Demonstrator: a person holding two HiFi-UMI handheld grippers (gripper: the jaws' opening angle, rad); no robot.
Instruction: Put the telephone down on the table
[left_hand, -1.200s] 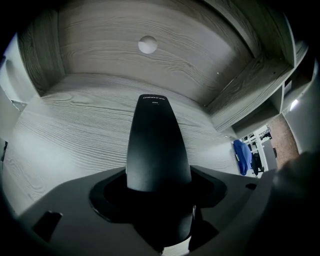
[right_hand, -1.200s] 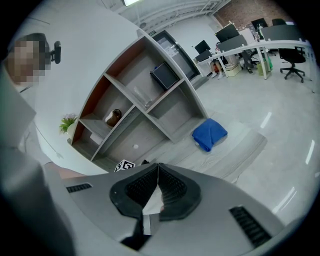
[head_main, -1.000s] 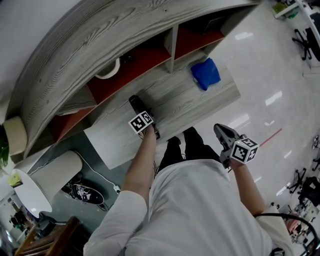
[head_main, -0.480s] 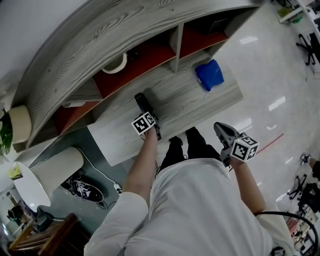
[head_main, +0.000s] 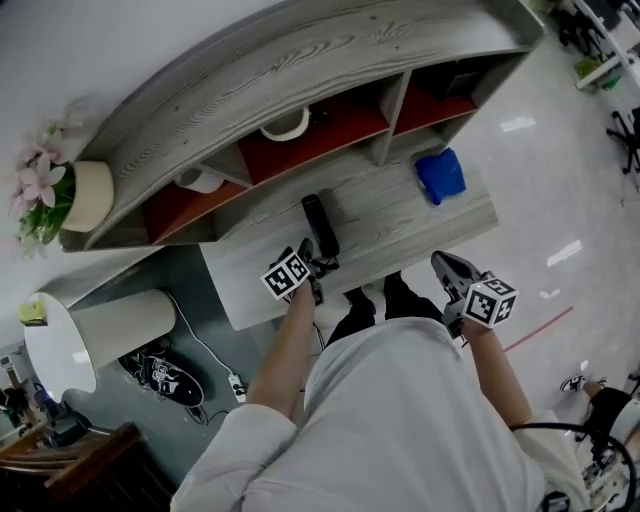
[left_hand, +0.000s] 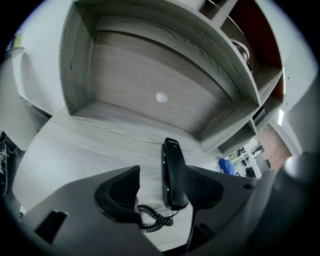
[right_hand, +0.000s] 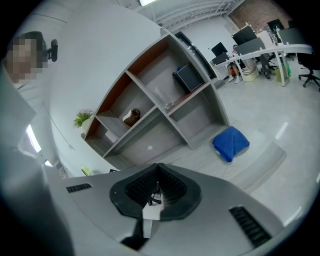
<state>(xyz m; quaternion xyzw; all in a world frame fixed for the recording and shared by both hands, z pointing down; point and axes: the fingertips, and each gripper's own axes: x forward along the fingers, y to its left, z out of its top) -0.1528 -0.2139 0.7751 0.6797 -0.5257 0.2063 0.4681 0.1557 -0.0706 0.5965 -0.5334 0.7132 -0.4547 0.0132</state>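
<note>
At the far left a cream round pot with pink flowers stands on the end of the curved grey wood-grain shelf unit, whose compartments have red backs. Below it a pair of black-and-white shoes lies on the floor.

The pale grey wood-grain table runs along the front of the shelf unit. The left tongs hang over its near edge, pointing steeply down. Their jaws stand apart and have just been closing a little. In the left gripper view the black telephone handset lies flat on the table in the gap between the two jaws, and neither pad presses on it. Its black coiled cord curls at the near end. In the head view the handset stretches away from the tongs towards the shelf unit.

Further right a crumpled blue cloth rests on the table, well apart from the handset. The right tongs are held off the table's edge, over the glossy floor. Their jaws are pressed together with nothing between them.
</note>
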